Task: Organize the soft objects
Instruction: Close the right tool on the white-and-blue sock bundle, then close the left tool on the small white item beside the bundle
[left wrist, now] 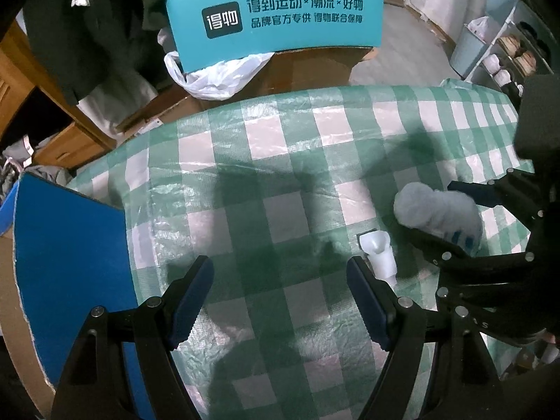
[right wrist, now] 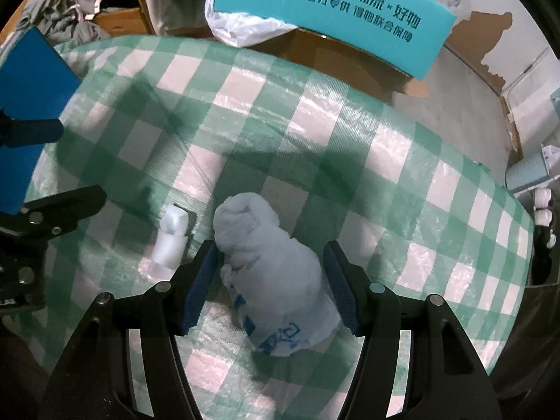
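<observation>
A rolled white cloth with blue print (right wrist: 276,280) sits between the fingers of my right gripper (right wrist: 271,250), and both pads press on its sides. The roll hangs just above a green-and-white checked cloth (right wrist: 350,147). In the left wrist view the same roll (left wrist: 437,213) shows at the right, inside the right gripper (left wrist: 441,210). My left gripper (left wrist: 280,269) stands open over the checked cloth (left wrist: 280,161) with nothing between its fingers. It also shows at the left edge of the right wrist view, left gripper (right wrist: 59,166).
A small white plastic piece (left wrist: 379,255) (right wrist: 173,241) lies on the cloth between the two grippers. A blue board (left wrist: 70,262) (right wrist: 31,80) borders the left side. A teal printed box (left wrist: 276,17), a white plastic bag (left wrist: 217,77) and cardboard stand behind. A shoe rack (left wrist: 507,63) is far right.
</observation>
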`<state>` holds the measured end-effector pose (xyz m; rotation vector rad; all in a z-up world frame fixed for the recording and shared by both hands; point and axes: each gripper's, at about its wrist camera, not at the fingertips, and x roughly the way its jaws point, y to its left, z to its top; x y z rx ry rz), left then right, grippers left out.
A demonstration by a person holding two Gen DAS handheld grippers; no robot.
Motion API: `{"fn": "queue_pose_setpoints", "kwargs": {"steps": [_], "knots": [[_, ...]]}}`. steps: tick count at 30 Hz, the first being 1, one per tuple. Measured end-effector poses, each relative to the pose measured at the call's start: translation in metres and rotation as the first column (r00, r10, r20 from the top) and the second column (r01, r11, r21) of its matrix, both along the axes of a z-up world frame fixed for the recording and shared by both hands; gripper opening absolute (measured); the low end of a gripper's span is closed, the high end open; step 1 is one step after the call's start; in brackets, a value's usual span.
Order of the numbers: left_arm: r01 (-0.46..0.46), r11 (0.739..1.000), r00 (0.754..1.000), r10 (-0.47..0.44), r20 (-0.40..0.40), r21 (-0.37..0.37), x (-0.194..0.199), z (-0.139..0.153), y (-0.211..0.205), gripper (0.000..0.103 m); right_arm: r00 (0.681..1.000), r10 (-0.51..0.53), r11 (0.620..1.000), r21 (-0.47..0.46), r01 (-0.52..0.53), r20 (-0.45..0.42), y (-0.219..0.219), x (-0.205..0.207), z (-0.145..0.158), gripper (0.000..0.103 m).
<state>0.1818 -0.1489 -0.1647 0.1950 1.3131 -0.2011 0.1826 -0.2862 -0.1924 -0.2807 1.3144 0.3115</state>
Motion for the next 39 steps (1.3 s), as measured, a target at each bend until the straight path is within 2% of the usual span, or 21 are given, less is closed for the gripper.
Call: {"fn": "queue_pose_setpoints", "kwargs": {"steps": [4, 6, 8, 11, 23, 35, 36, 39], "knots": [[-0.01, 1.0, 1.0, 0.01, -0.004, -0.004, 0.0, -0.002, 0.003, 0.08, 1.0, -0.013, 1.0, -0.015, 0.012, -0.028, -0.002, -0.002, -0.01, 0.061], [-0.012, 1.0, 1.0, 0.012, -0.004, -0.008, 0.0, -0.002, 0.003, 0.08, 0.999, -0.032, 1.0, -0.004, 0.031, -0.04, -0.005, -0.004, -0.012, 0.056], [-0.009, 1.0, 1.0, 0.009, -0.001, -0.008, 0.0, -0.002, 0.003, 0.08, 0.998, -0.048, 0.999, 0.015, 0.049, -0.047, -0.007, -0.005, -0.012, 0.041], [-0.003, 1.0, 1.0, 0.003, -0.003, -0.015, -0.001, -0.002, 0.0, 0.08, 0.997, -0.075, 0.997, 0.011, 0.075, -0.034, -0.01, -0.006, -0.01, 0.039], [-0.027, 0.996, 0.998, 0.022, -0.057, -0.082, -0.001, -0.012, -0.028, 0.079, 0.966, -0.258, 0.962, 0.086, 0.26, -0.029, -0.039, -0.019, 0.015, 0.038], [-0.055, 0.994, 0.996, 0.048, -0.08, -0.099, 0.003, -0.026, -0.048, 0.079, 0.948, -0.318, 0.939, 0.133, 0.317, -0.018, -0.063, -0.035, 0.035, 0.038], [-0.055, 0.993, 0.995, 0.047, -0.083, -0.101, 0.003, -0.027, -0.049, 0.078, 0.947, -0.32, 0.938, 0.138, 0.319, -0.016, -0.063, -0.036, 0.037, 0.038], [-0.051, 0.993, 0.994, 0.041, -0.097, -0.105, 0.002, -0.032, -0.052, 0.061, 0.944, -0.329, 0.934, 0.145, 0.326, -0.007, -0.065, -0.038, 0.041, 0.038]]}}
